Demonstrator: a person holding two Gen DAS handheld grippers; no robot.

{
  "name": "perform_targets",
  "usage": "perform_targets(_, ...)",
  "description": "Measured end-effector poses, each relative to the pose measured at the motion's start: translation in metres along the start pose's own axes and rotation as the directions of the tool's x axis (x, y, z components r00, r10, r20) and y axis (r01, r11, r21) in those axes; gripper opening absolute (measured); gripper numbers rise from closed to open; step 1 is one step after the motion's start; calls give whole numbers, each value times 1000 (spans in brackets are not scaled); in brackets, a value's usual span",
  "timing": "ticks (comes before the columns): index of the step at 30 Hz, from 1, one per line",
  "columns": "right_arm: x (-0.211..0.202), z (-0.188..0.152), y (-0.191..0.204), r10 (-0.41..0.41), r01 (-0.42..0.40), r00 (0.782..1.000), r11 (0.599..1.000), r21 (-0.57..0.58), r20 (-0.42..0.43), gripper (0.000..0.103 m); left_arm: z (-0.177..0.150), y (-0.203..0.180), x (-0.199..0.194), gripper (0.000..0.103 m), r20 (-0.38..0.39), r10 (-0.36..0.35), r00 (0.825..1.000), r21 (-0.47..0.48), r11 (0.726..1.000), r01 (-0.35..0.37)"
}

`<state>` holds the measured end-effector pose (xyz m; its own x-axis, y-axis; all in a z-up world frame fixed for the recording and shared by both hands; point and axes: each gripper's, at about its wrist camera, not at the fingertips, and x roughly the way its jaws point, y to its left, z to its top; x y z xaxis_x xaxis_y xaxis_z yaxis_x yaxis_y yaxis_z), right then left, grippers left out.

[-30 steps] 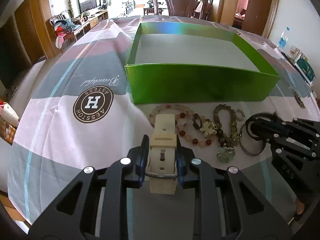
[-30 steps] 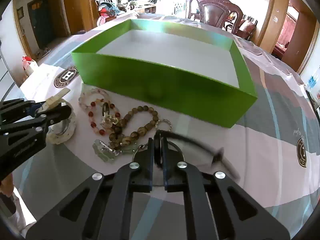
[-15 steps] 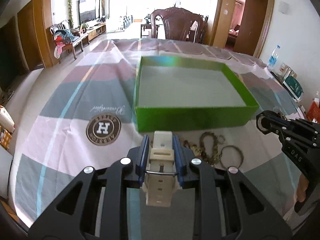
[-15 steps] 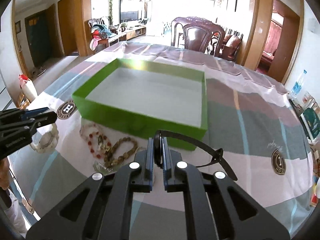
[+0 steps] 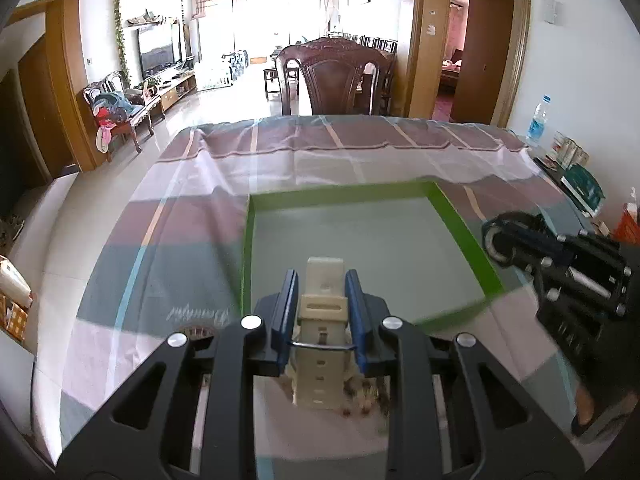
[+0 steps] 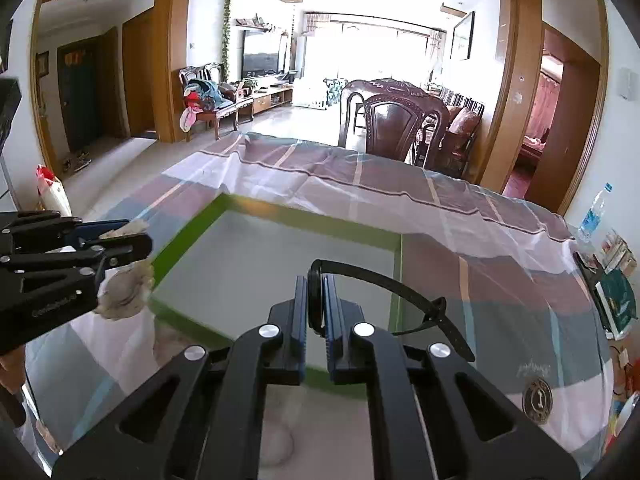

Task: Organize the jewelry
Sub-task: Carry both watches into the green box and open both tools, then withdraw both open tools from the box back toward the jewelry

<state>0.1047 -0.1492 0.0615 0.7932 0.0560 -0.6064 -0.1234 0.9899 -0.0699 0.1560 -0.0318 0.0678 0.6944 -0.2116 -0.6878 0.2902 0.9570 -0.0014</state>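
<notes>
On my far left the striped tablecloth runs out toward the floor, with a round logo print partly hidden under my left tool. My left gripper is clenched on a cream watch, its blue pads pressing the strap from both sides, the strap end poking forward past the fingertips and the rest hanging below; from the right wrist view the watch's pale body dangles under those same tongs, clear of the cloth. Just ahead and below sits the green box, its grey floor bare, and the cream watch hovers above its near left corner. A blurred clump of beaded bracelets lies on the cloth under my left tool. Further right, my right gripper is clamped tight on a black watch, pinching its round case edge-on, with the thin black strap arcing off to the right above the box's near right corner. At the far right edge stand a water bottle and some books.
</notes>
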Motion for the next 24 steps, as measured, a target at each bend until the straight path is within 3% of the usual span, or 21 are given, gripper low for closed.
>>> perform_targets(6, 48, 8, -11, 66, -61, 995, 996, 64, -80, 8, 24, -1, 50, 24, -50, 41, 998, -8, 999, -41)
perform_targets(14, 87, -11, -5, 69, -54, 981, 995, 87, -182, 9, 19, 7, 95, 24, -119, 51, 992, -36, 998, -56)
perform_targets(16, 87, -16, -4, 61, -45, 981, 995, 88, -185, 16, 18, 8, 96, 36, -103, 57, 993, -39, 997, -61)
perform_targets(17, 84, -16, -4, 55, -38, 981, 995, 92, -184, 30, 16, 8, 95, 59, -97, 61, 993, -38, 997, -65)
perform_targets(18, 79, -18, -4, 49, -33, 983, 995, 91, -180, 44, 15, 8, 90, 68, -81, 66, 995, -37, 997, -69)
perform_targets(20, 65, -22, -4, 32, -20, 988, 997, 77, -154, 49, 9, 9, 78, 68, -55, 71, 996, -28, 997, -72)
perform_targets(24, 29, -43, -12, 45, -33, 989, 996, 83, -143, 49, -20, 18, 44, 60, -46, 75, 996, -31, 997, -76)
